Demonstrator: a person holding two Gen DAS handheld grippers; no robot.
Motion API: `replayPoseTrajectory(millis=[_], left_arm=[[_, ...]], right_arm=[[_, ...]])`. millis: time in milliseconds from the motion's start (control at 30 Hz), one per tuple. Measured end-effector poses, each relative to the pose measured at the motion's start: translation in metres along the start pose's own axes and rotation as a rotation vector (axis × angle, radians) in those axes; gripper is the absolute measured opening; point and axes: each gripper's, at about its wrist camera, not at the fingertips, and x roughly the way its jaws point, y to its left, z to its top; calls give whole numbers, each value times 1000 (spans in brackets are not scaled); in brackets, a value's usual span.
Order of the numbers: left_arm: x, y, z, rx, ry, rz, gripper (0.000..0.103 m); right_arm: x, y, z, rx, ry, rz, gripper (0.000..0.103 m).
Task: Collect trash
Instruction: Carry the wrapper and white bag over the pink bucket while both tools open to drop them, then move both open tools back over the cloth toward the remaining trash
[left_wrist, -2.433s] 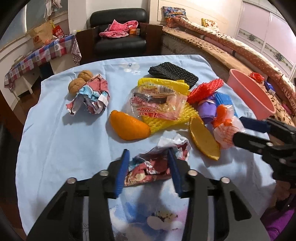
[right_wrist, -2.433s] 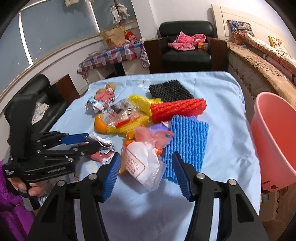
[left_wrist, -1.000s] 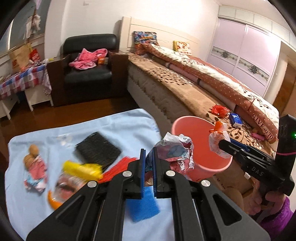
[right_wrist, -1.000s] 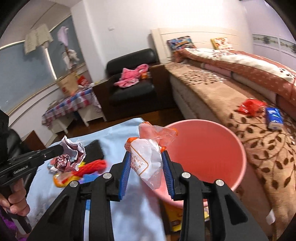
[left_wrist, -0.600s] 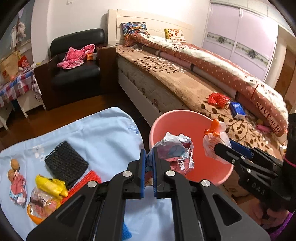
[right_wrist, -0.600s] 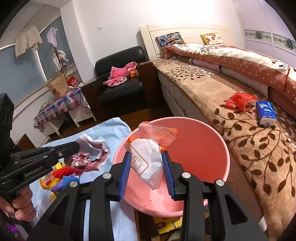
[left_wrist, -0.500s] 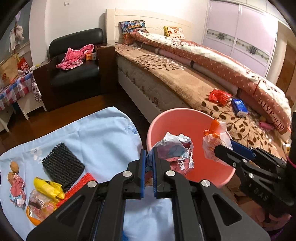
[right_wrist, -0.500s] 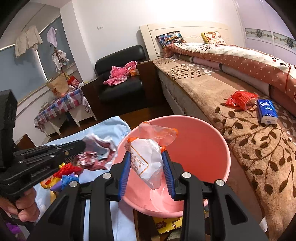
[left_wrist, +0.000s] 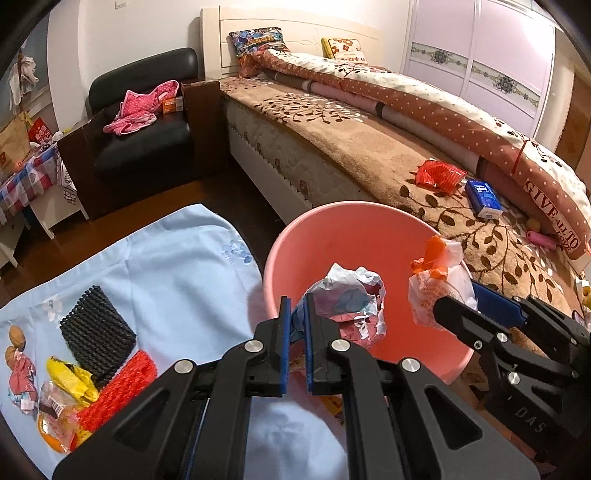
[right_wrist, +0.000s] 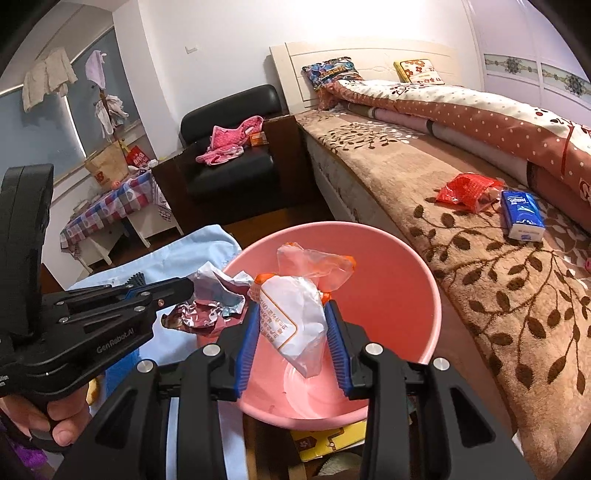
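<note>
Both your tongs now hanging over the bucket (right_wrist: 424, 280) instead of the worktop (left_wrist: 166, 266), left tongs (left_wrist: 295, 314) clenched on the wrapper (left_wrist: 351, 299), right tongs (right_wrist: 291, 328) grasping the bag (right_wrist: 291, 314), bucket floor partly hidden.

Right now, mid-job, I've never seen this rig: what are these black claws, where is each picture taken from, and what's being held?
There is no robot arm. A person holds two pistol-grip tools, each with two blue-padded fingers and a wide-angle camera looking along them. One picture is from the left tool, one from the right, so each also shows the other tool from the side.

The left gripper is shut on a crumpled foil wrapper. The right gripper has a white and orange plastic bag between its pads, which have just been easing apart. Both hang over the pink basin beside the bed.

On the blue tablecloth lie a black foam net, a red foam net, a yellow foam net and other scraps.
</note>
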Motion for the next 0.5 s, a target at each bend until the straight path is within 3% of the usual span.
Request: replayPoseTrajectory(millis=[200, 300, 367, 433, 500], left_arm=[[-2, -4, 1, -14, -17, -26, 7], [-3, -4, 2, -25, -17, -39, 10], [-4, -4, 2, -35, -16, -46, 15], [-7, -4, 1, -39, -23, -47, 27], [-11, -3, 0, -45, -35, -45, 32]], right_arm=[[1, -5, 3, -6, 0, -19, 40], [-1, -7, 6, -3, -5, -27, 50], [-3, -9, 7, -2, -10, -30, 56], [-5, -10, 8, -2, -16, -34, 58], [-7, -11, 9, -2, -10, -34, 58]])
